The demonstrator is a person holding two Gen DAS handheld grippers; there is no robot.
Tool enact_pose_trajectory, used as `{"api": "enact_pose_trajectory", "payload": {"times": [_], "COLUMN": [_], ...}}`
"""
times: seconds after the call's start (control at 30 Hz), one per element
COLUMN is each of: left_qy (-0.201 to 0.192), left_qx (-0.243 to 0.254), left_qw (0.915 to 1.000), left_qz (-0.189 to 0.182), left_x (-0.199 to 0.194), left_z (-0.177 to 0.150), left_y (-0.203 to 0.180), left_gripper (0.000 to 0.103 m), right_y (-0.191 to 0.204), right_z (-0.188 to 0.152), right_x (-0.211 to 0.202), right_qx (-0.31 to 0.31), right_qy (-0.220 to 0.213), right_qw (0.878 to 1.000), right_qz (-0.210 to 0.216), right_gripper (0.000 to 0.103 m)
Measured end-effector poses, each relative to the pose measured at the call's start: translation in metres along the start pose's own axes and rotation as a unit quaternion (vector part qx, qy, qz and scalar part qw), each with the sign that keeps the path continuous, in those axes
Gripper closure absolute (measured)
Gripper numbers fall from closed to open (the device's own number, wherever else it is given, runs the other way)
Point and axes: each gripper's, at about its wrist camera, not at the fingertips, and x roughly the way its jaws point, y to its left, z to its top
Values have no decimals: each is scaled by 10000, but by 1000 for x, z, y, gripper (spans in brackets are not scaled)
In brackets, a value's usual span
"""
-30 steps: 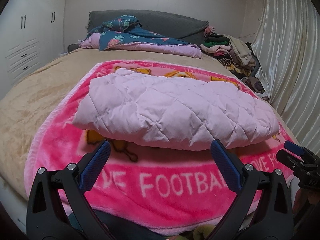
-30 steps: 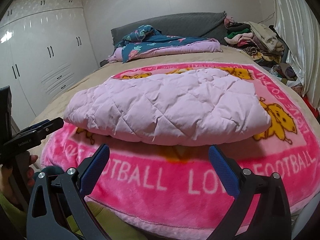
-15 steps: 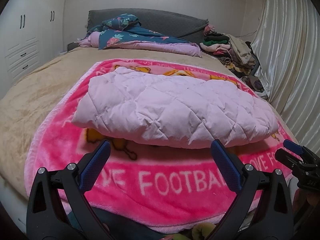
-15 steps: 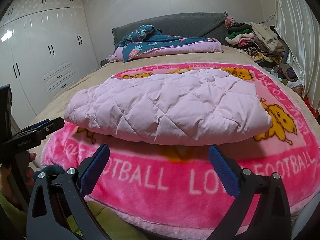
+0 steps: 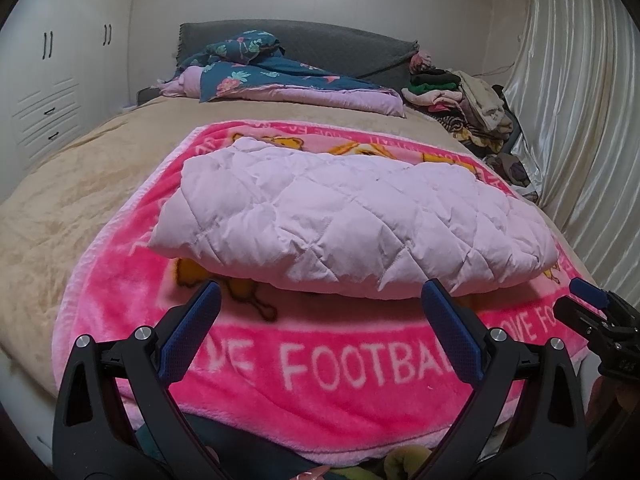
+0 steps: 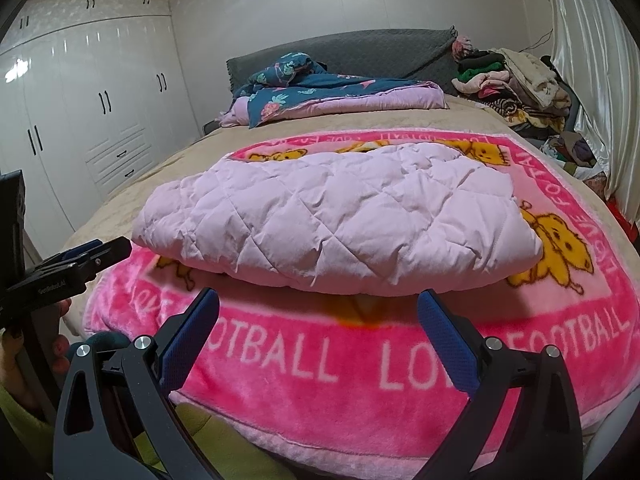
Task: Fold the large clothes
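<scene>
A pale pink quilted garment (image 5: 344, 216) lies folded into a thick oblong on a bright pink "FOOTBALL" blanket (image 5: 320, 364) spread over the bed; it also shows in the right wrist view (image 6: 340, 220). My left gripper (image 5: 320, 300) is open and empty, held just short of the garment's near edge. My right gripper (image 6: 318, 308) is open and empty, also just short of that edge. The right gripper shows at the right of the left wrist view (image 5: 596, 312), and the left gripper at the left of the right wrist view (image 6: 88, 256).
A blue floral quilt (image 5: 276, 80) lies against the grey headboard (image 5: 320, 40). A pile of clothes (image 5: 468, 104) sits at the bed's far right by the curtain (image 5: 580, 120). White wardrobes (image 6: 80, 120) stand on the left. The tan bedsheet (image 5: 80, 200) surrounds the blanket.
Both grippers have drifted slightly, so the view shifts a little. The garment has not moved and both grippers stay open.
</scene>
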Motion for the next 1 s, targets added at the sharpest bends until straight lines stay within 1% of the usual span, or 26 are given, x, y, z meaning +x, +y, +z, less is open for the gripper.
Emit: {"api": "enact_pose_trajectory", "payload": {"times": [1.0], "left_qy": [33], "left_qx": [-2], "left_qw": [9999], "left_qz": [120], "left_x": [-4], "left_z": [0], "left_y": [4], "left_gripper": [9], "right_y": [3], "right_z": [3], "right_x": [-2], "right_qx": [-41], "right_qy": [-14], "right_qw": [10000], "right_qz": [42], "right_gripper": [4]}}
